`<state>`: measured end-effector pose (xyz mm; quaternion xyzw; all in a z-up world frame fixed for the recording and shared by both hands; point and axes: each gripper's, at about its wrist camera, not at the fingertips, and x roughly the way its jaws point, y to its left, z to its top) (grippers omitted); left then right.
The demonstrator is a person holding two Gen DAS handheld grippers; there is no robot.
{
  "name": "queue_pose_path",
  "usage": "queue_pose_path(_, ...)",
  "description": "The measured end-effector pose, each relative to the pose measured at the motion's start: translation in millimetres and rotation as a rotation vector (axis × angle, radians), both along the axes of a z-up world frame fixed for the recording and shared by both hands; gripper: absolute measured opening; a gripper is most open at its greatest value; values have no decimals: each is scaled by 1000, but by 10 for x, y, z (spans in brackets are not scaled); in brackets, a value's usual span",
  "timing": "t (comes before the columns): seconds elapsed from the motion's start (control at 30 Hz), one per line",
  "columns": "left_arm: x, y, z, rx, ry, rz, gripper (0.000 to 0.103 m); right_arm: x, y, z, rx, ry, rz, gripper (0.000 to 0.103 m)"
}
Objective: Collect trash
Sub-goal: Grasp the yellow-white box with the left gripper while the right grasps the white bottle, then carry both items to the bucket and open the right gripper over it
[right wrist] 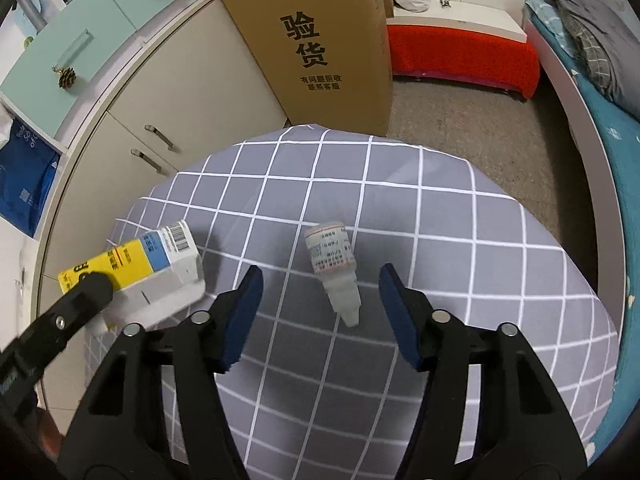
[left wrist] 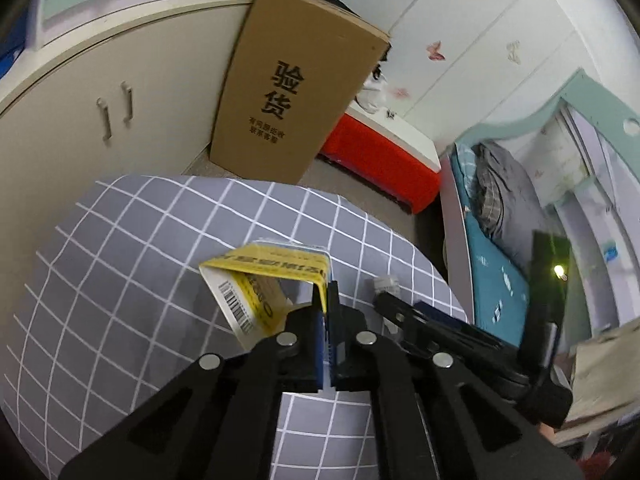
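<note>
A yellow, white and blue carton [left wrist: 248,292] hangs tilted just above the round table with the grey checked cloth [left wrist: 120,248]. My left gripper [left wrist: 330,300] is shut on the carton's yellow edge. In the right wrist view the same carton [right wrist: 160,268] is at the left with a left finger [right wrist: 86,290] across its yellow end. A small white plastic bottle [right wrist: 332,268] lies on the cloth [right wrist: 460,240], cap towards me. My right gripper [right wrist: 320,276] is open, one blue pad [right wrist: 244,316] on each side of the bottle, neither touching it. The bottle [left wrist: 386,284] also shows in the left wrist view.
A tall cardboard box [right wrist: 320,48] with black print stands on the floor behind the table, against a beige cabinet [right wrist: 180,92]. A red bench [right wrist: 460,56] stands further back. A bed with teal sheets [right wrist: 612,128] runs along the right. Brown carpet [right wrist: 480,132] lies between.
</note>
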<state>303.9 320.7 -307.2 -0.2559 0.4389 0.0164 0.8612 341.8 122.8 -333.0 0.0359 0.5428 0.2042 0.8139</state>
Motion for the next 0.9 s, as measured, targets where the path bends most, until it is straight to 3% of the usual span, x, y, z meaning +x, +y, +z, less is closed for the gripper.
queue_pose_path(0.2, 3, 0, 0, 36, 14, 18, 2, 54, -1, -139, 9, 17, 22, 25)
queue_pose_path(0.33, -37, -55, 90, 68, 6, 26, 2, 15, -74, -90, 50, 20, 45, 24)
queue_pose_path(0.57, -103, -408, 396, 99, -24, 16, 2, -221, -428, 318, 113, -20, 62, 24)
queue_pose_path(0.7, -171, -805, 608, 112, -51, -15, 2, -369, -802, 555, 126, -51, 46, 24)
queue_pose_path(0.9, -255, -1637, 877, 107, -82, -97, 2, -653, -1746, 889, 137, -91, -30, 24)
